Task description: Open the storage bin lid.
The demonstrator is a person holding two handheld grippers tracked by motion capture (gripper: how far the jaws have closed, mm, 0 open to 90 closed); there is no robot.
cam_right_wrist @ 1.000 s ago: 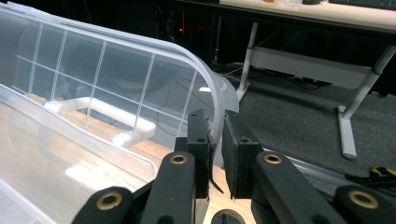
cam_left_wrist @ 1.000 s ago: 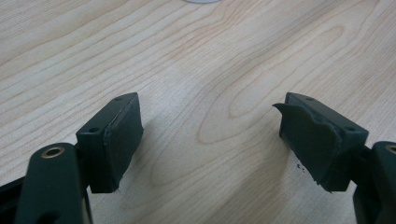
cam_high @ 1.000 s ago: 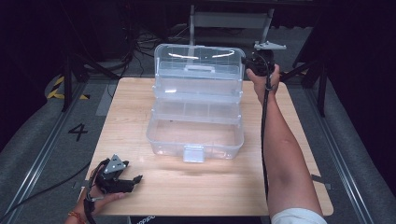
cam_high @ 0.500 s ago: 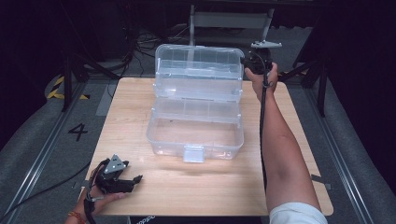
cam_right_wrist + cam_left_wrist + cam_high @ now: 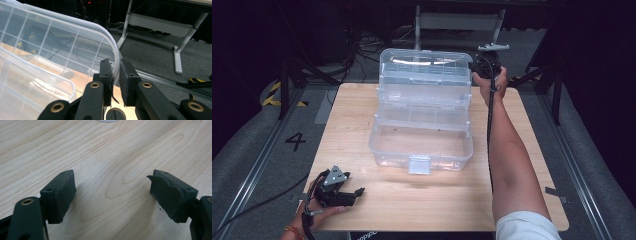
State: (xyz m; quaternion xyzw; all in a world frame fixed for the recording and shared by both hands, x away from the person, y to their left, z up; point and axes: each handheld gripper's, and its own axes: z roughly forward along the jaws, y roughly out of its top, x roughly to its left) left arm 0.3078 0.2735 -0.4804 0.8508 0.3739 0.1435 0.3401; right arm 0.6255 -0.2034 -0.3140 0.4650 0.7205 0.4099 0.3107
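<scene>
Left claw released, jaws wide, resting at desk near-left corner. Clear tiered storage box mid-desk, opened up. Right claw at far-right, clenched on the box's raised lid rim.

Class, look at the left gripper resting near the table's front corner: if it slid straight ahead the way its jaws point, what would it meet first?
Probably the clear plastic box. The left gripper, jaws open, faces bare wooden tabletop, with a pale edge at the far end; depth is uncertain.
</scene>
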